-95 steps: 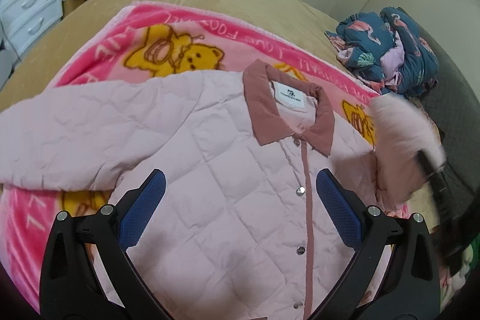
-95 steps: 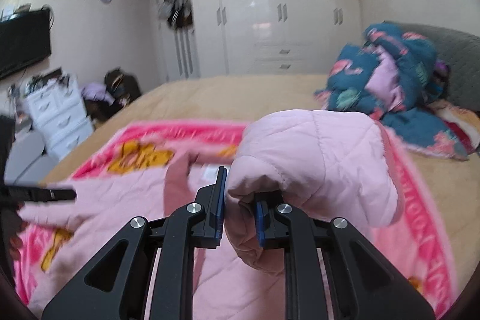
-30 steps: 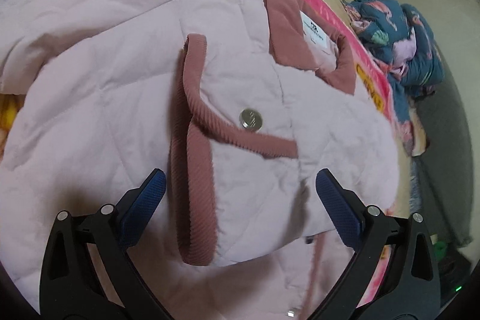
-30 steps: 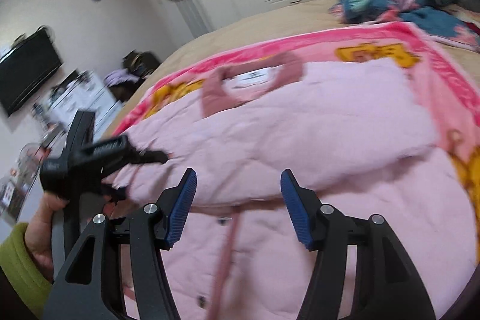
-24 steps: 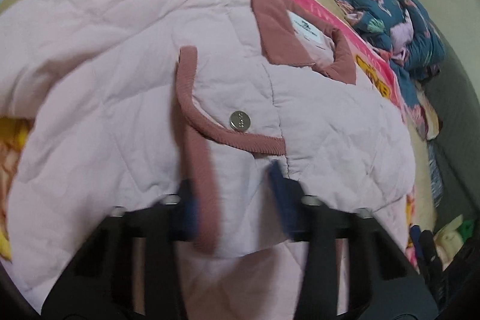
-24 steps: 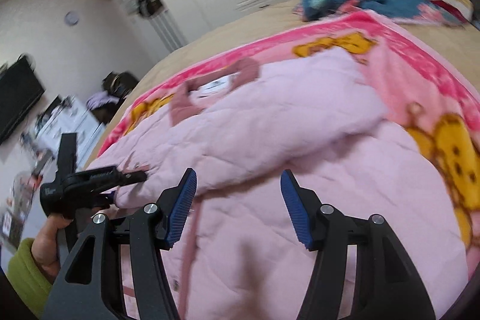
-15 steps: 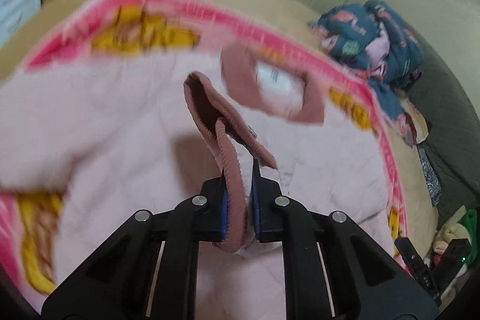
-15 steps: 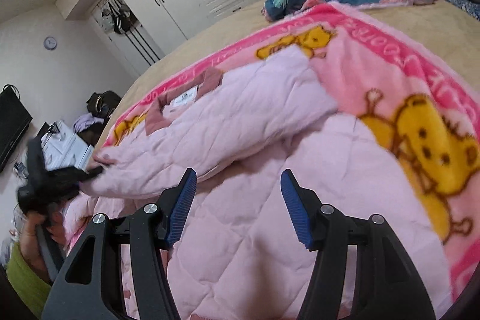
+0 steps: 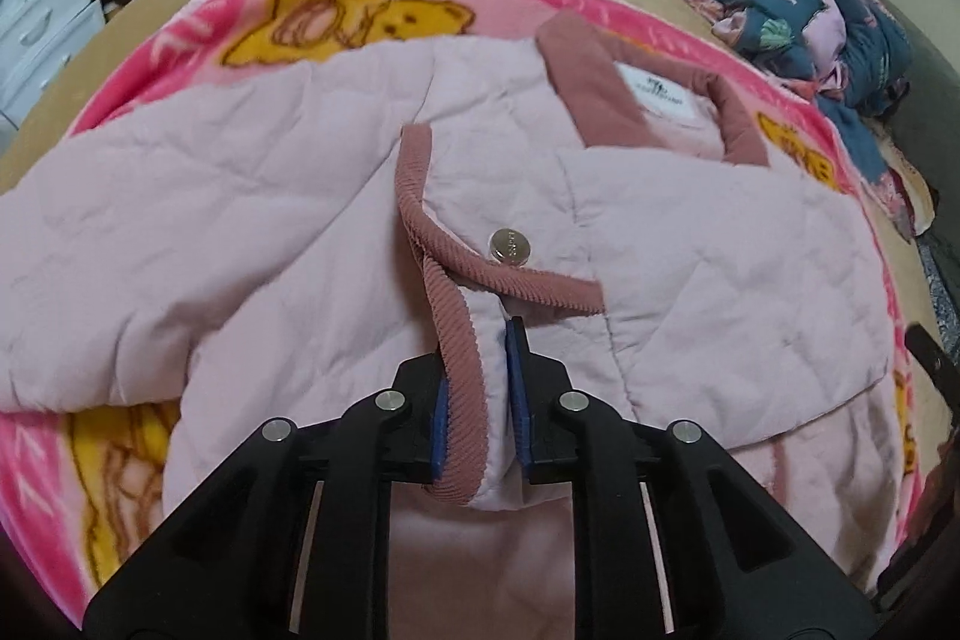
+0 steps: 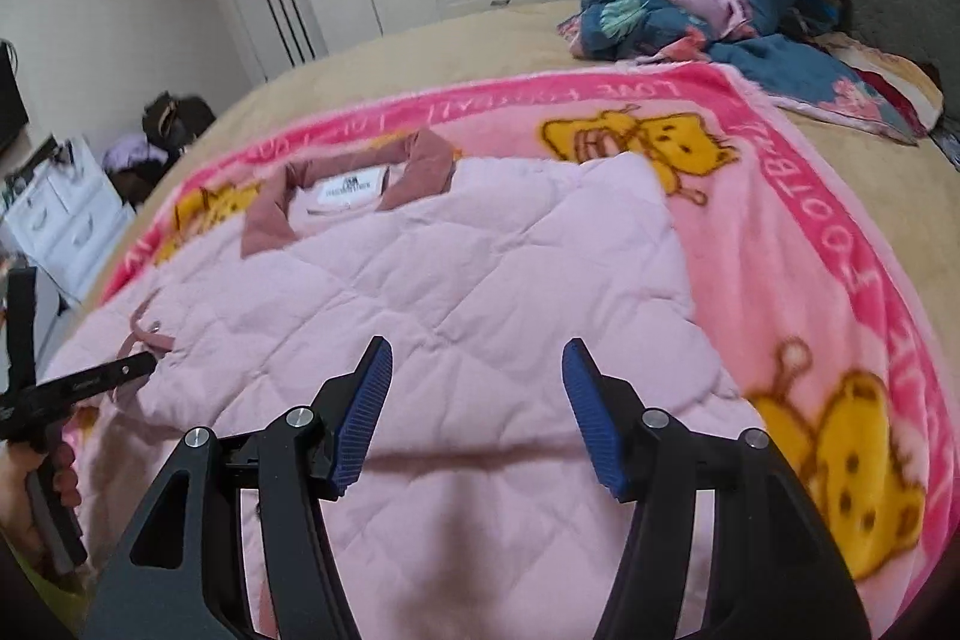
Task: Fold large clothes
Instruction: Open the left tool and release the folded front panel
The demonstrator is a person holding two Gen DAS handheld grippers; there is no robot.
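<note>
Corduroy cuff [image 9: 459,376] sits clamped in our left gripper [image 9: 479,403]; right gripper [image 10: 480,421] hangs half-open, empty; we should draw it straight without bunching the jacket [image 10: 480,292].

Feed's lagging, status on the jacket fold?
Left gripper shut on sleeve cuff. Right gripper open, above pink quilted jacket. Nothing in the way.

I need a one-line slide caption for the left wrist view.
Left gripper shut on the sleeve cuff of a pink quilted jacket lying on a blanket.
</note>
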